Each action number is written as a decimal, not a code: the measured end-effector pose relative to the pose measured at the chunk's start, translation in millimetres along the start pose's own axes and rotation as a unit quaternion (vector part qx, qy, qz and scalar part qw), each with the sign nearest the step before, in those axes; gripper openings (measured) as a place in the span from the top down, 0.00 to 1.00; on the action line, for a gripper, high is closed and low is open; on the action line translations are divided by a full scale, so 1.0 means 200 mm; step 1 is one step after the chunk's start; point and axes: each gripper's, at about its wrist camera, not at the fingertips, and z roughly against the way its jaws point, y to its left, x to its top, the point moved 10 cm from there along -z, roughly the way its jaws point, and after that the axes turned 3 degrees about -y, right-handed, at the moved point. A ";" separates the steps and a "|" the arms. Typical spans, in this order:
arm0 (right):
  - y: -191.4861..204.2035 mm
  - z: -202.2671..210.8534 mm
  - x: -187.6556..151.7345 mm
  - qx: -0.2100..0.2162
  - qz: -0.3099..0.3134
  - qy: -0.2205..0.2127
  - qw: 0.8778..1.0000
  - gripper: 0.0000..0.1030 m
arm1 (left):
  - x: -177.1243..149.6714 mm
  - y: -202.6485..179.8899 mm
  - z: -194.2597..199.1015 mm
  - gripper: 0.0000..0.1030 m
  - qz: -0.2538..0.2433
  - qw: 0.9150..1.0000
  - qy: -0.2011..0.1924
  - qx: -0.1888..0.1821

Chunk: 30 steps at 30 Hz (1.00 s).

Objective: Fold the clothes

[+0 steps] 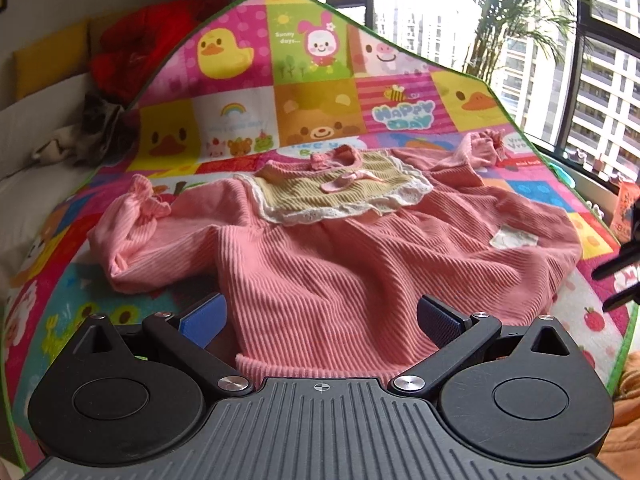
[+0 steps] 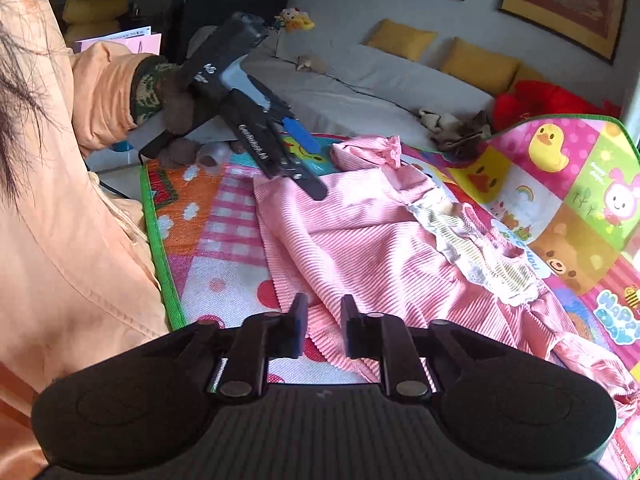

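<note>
Left wrist view: the left hand-held gripper (image 1: 318, 318) stands wide open over the hem of a pink ribbed dress (image 1: 340, 256), gripping nothing. The dress lies flat on a patchwork cartoon play mat (image 1: 248, 92), its lace-edged yellow bib (image 1: 340, 192) toward 12 o'clock.

Right wrist view: the right hand-held gripper (image 2: 324, 326) is narrowly parted above the dress's edge at 6 o'clock, empty. An orange sleeve (image 2: 104, 92) sits at 10 o'clock.

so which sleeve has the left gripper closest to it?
The bunched sleeve on the left in the left wrist view; the other sleeve lies far across the dress, toward the window.
</note>
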 end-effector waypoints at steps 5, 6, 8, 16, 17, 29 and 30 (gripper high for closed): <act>-0.14 -0.12 -0.12 -0.095 -0.017 0.039 0.995 0.64 | -0.14 -0.12 0.06 0.00 -0.053 0.998 0.026 -0.028; -0.15 -0.16 -0.15 -0.102 -0.017 0.050 0.993 0.63 | -0.13 -0.14 0.06 0.00 -0.055 0.998 0.024 -0.036; -0.17 -0.23 -0.19 -0.105 -0.021 0.058 0.993 0.63 | -0.13 -0.19 0.06 0.00 -0.058 0.997 0.020 -0.050; -0.19 -0.13 0.00 -0.100 -0.063 -0.022 0.993 0.96 | -0.14 -0.19 0.07 0.00 -0.078 0.996 0.025 -0.040; -0.20 -0.09 0.03 -0.101 -0.073 -0.034 0.992 0.96 | -0.15 -0.17 0.08 0.00 -0.076 0.996 0.028 -0.032; 0.00 -0.01 -0.03 -0.019 -0.083 -0.025 0.996 0.89 | -0.17 0.07 0.07 0.00 -0.083 0.993 0.020 0.077; -0.02 -0.01 -0.03 -0.031 -0.086 -0.025 0.996 0.80 | -0.17 0.07 0.07 0.00 -0.081 0.994 0.016 0.069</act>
